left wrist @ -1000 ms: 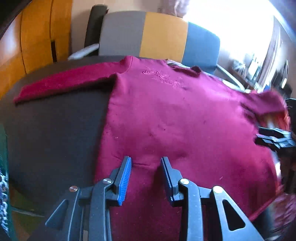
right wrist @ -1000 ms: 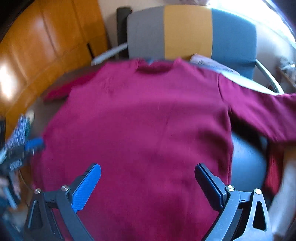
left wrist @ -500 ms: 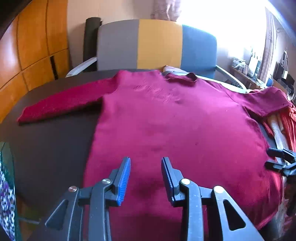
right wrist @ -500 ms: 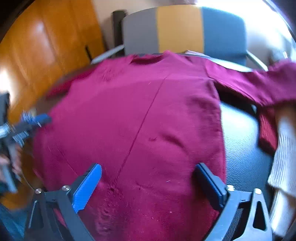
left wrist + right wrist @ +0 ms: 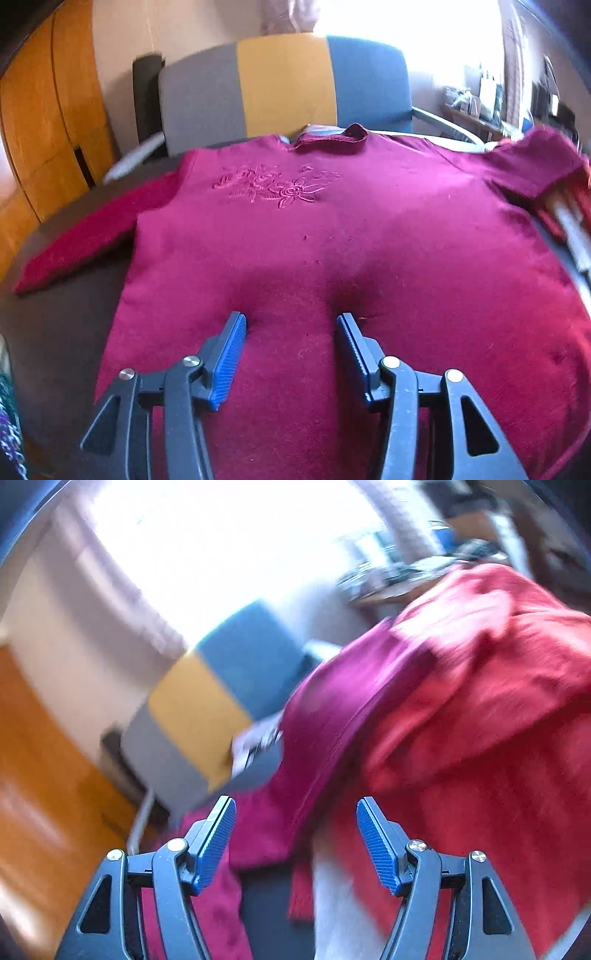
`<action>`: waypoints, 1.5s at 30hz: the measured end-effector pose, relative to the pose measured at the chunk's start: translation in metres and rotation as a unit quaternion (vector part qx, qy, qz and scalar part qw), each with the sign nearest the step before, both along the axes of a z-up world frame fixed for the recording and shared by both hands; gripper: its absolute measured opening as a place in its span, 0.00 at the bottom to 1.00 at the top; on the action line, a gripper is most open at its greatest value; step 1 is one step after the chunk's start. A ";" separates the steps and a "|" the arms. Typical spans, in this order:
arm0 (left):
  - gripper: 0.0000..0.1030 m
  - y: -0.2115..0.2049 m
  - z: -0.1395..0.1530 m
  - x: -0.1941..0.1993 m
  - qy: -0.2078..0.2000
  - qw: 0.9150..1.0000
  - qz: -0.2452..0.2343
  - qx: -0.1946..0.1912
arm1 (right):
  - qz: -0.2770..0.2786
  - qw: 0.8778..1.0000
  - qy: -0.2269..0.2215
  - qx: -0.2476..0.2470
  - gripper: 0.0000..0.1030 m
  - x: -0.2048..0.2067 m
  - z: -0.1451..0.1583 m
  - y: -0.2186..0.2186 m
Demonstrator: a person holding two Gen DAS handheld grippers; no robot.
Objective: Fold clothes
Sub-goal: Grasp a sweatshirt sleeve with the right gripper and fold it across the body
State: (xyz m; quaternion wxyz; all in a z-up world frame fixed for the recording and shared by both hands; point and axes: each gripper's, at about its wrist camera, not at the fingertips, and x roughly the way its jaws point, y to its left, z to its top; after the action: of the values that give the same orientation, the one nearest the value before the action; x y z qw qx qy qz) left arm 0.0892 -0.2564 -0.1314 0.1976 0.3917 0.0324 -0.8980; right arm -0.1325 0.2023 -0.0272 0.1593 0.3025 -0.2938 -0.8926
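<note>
— Where is the sweater?

— The magenta sweater (image 5: 332, 236) lies flat, front up, across the dark round surface (image 5: 62, 325), collar at the far side toward the striped chair (image 5: 284, 81), hem near me. One sleeve (image 5: 85, 240) runs out straight to the left; the other goes off right toward a heap of red clothing (image 5: 480, 709).

— And what are you holding?

— Nothing. My left hand-held gripper (image 5: 291, 325) hovers over the near middle of the body, its jaws parted with only cloth beneath them. My right hand-held gripper (image 5: 295, 808) points at the right sleeve and the red heap, jaws likewise apart and empty. That view is badly blurred, so I cannot tell how close it is to the fabric.

— How will it handle?

— I judge it soft, light and limp, a fleecy knit that sags from any single pinch and drags slightly on the surface. It will not slip from ribbed pads.

— Where would you take hold?

— At the edges: the left sleeve near its cuff, or the shoulder seam, pinching both layers, then carrying it across the embroidered flowers (image 5: 275, 182).
</note>
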 end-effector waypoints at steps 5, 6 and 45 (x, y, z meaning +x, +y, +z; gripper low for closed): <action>0.51 -0.007 0.002 0.000 0.006 1.000 0.007 0.024 | -0.050 0.998 -0.004 -0.034 0.65 -0.027 0.004 0.027; 0.51 -0.007 0.002 0.000 0.006 1.000 0.007 0.024 | -0.054 0.998 -0.006 -0.032 0.63 -0.031 0.004 0.028; 0.52 -0.014 0.005 0.006 0.030 0.997 -0.001 0.070 | 0.347 0.923 -0.023 0.164 0.35 0.024 -0.057 -0.333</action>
State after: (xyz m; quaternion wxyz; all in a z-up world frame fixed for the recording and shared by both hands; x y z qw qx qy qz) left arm 0.0956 -0.2704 -0.1261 0.1673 0.3775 0.1008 -0.9052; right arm -0.1081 -0.1307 -0.0839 0.4003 0.4276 -0.0238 -0.8102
